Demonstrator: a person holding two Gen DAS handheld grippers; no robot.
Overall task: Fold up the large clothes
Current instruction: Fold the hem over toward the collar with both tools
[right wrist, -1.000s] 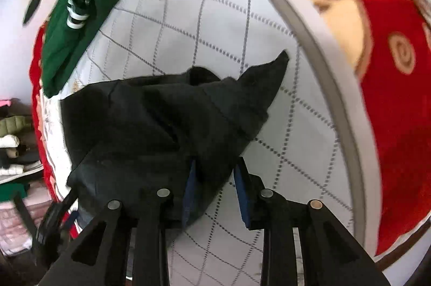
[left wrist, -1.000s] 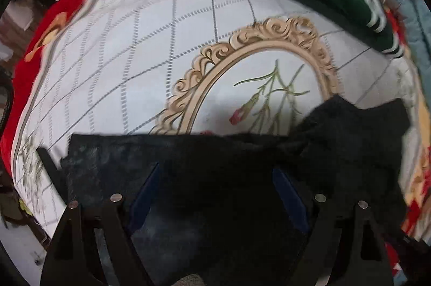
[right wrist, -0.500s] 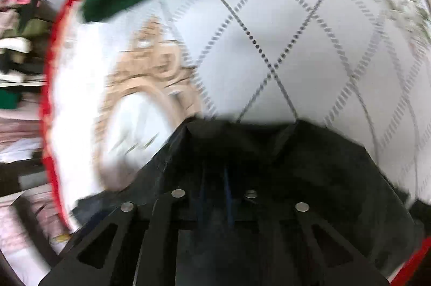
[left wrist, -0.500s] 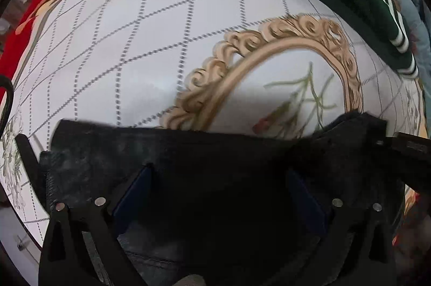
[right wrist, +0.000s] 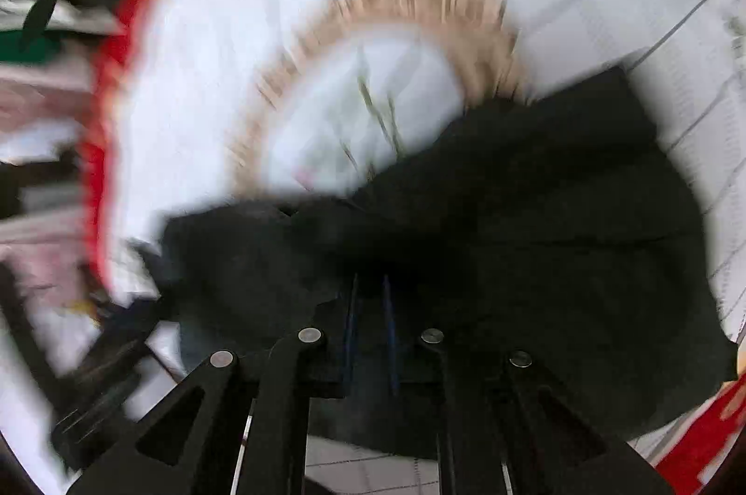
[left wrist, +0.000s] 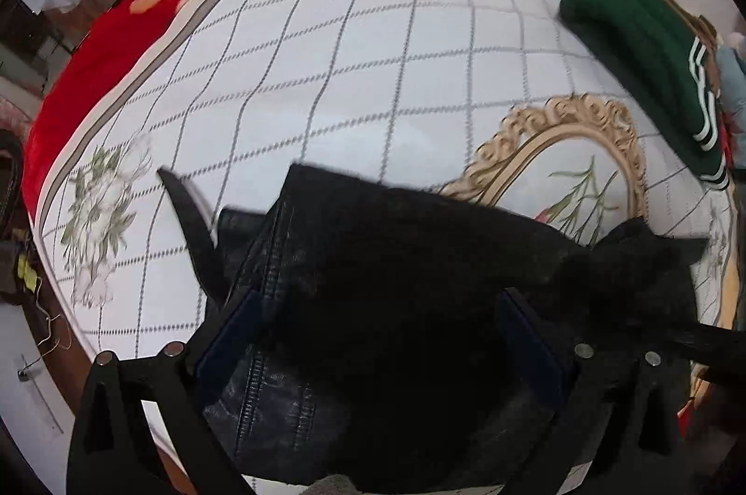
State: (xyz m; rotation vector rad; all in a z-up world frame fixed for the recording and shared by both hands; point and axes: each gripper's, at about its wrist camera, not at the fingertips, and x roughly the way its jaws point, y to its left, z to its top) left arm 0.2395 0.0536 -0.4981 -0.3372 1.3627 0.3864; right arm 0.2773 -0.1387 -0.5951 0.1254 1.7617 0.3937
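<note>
A black garment (left wrist: 396, 276) lies on a white quilted blanket (left wrist: 326, 75); it also fills the lower right wrist view (right wrist: 536, 215), which is blurred by motion. My left gripper (left wrist: 377, 332) is open, its blue-padded fingers (left wrist: 228, 332) spread wide over the garment's stitched dark part. My right gripper (right wrist: 370, 308) is shut on a fold of the black garment, its blue pads close together. A black strap (left wrist: 191, 224) sticks out at the garment's left.
A folded green garment with white stripes (left wrist: 643, 61) lies at the blanket's far right. A red floral border (left wrist: 93, 66) rims the blanket. A beige oval frame print (left wrist: 573, 150) sits right of centre. Room clutter shows beyond the left edge.
My right gripper closed on the black garment and swung leftward, lifting cloth. The garment bunched up and shifted under my left gripper, which stayed open.
</note>
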